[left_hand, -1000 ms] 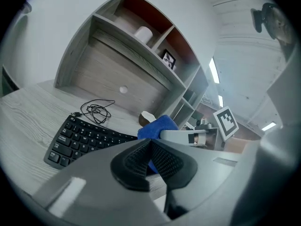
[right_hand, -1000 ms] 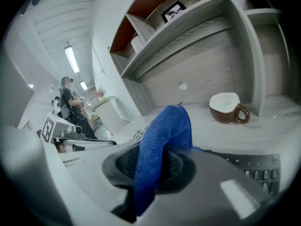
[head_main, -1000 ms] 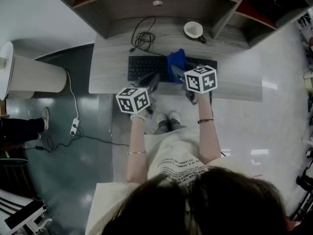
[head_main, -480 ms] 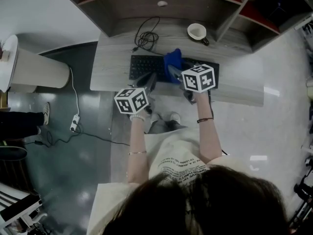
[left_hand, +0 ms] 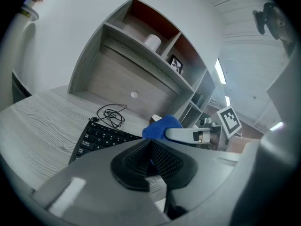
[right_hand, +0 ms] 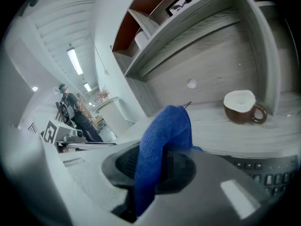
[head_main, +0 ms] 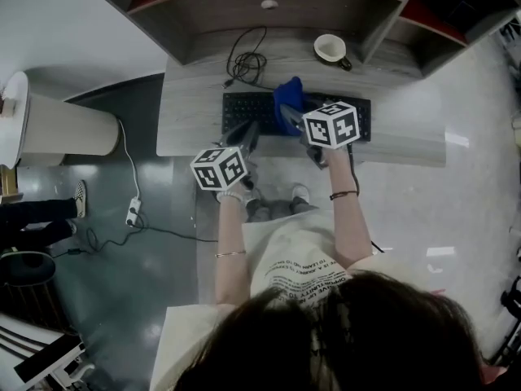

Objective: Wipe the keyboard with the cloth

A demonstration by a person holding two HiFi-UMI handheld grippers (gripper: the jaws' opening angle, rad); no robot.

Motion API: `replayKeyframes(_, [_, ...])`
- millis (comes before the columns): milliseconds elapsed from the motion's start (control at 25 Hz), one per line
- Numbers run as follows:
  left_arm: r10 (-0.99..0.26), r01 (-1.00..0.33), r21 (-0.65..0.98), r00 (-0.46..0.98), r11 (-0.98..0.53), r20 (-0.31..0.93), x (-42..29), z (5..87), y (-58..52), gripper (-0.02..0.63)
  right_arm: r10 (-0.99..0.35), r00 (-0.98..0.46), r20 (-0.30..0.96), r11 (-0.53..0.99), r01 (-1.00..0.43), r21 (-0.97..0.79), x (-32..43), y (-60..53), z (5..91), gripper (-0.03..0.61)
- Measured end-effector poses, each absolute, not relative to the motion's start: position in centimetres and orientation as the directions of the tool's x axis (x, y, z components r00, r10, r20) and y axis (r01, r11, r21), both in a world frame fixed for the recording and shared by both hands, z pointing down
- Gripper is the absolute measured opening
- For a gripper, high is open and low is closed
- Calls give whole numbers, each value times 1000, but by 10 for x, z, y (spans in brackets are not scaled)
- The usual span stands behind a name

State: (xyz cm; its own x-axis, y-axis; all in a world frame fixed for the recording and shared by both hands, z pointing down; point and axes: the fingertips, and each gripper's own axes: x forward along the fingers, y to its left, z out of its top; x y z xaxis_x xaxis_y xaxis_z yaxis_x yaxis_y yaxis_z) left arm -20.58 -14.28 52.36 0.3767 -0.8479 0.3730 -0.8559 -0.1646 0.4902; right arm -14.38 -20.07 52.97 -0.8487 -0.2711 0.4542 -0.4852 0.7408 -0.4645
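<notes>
Right tool [head_main: 295, 125] pinches the blue cloth [head_main: 289, 96] over the keyboard [head_main: 244, 108]; left tool [head_main: 248, 133] closed, empty.

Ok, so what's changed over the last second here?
Very little. The right tool is still shut on the blue cloth on the keyboard, perhaps edged slightly left along it, though the head camera shifted too, so I can't be sure. The left tool, shut on nothing, the cup and the cable stayed put.
</notes>
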Motion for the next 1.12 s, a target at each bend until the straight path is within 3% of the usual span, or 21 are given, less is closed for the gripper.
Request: replayKeyframes(1120, [-795, -820, 519, 475, -243, 378, -273, 528, -136, 2, -366, -804, 468, 676, -576, -460, -210, -195, 532, 58])
